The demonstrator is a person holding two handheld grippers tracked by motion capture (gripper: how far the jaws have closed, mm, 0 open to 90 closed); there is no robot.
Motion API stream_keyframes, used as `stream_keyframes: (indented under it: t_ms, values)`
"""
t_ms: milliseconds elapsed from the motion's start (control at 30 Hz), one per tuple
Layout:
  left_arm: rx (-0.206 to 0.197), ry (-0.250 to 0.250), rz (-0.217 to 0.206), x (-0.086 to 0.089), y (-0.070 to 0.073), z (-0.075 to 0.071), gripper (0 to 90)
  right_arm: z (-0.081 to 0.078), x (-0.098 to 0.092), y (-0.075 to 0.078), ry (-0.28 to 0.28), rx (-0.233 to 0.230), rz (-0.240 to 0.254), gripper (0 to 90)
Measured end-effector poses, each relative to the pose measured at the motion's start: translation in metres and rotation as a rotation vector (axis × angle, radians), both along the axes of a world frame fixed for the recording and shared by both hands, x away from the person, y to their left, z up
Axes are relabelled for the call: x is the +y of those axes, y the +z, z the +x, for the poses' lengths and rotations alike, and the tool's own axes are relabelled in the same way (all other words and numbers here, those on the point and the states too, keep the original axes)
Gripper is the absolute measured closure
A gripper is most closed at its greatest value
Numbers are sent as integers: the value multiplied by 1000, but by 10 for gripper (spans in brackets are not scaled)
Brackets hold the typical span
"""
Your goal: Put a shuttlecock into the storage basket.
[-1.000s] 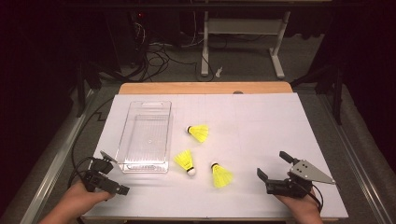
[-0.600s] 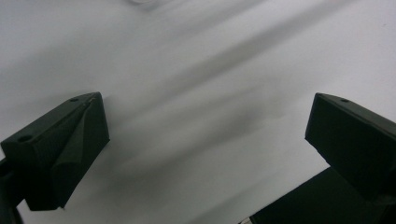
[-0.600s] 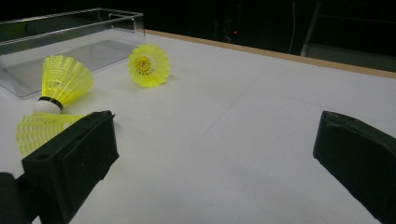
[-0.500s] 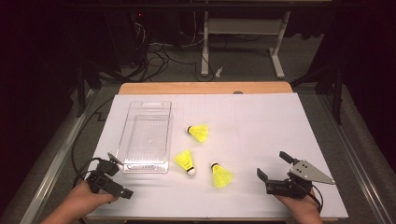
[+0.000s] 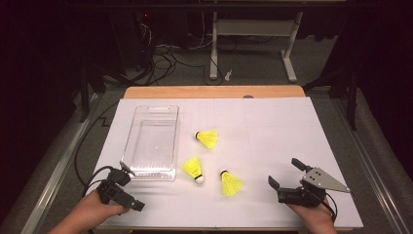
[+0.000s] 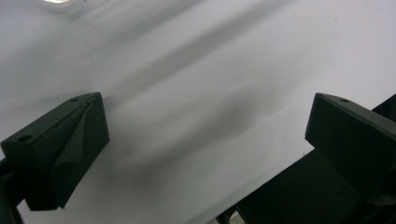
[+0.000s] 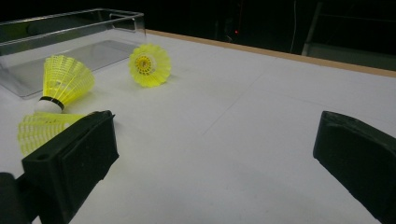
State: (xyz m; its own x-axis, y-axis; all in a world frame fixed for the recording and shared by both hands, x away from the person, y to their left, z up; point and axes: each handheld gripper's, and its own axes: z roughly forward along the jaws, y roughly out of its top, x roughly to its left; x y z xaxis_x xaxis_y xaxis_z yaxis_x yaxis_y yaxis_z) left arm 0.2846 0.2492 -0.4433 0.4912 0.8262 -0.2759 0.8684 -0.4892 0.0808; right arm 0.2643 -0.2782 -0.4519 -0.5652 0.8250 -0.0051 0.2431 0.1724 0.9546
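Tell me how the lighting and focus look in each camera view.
High view: the white table is brightly lit, the surroundings nearly black, and the three shuttlecocks look sharp. Left gripper view: soft grey shadow bands cross the white surface and the close black jaws are blurred. Right gripper view: the clear tray shows pale reflections on its rim, and the near jaws are soft.

I see three yellow shuttlecocks on the white desk. The nearest shuttlecock (image 5: 231, 183) lies on its side, near my right tool. The middle shuttlecock (image 5: 194, 169) lies just beside the clear tray (image 5: 146, 171). The far shuttlecock (image 5: 207, 138) lies on its side.
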Motion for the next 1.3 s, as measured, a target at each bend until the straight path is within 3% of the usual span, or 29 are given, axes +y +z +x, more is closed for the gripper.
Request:
stream_keyframes:
  t_ms: [467, 1300]
  values:
    - [1, -51, -12, -21, -1, -3, 9, 0, 1, 0, 7, -2, -1, 5]
    - [14, -177, -32, -76, 7, -4, 9, 0, 0, 1, 9, -5, -1, 5]
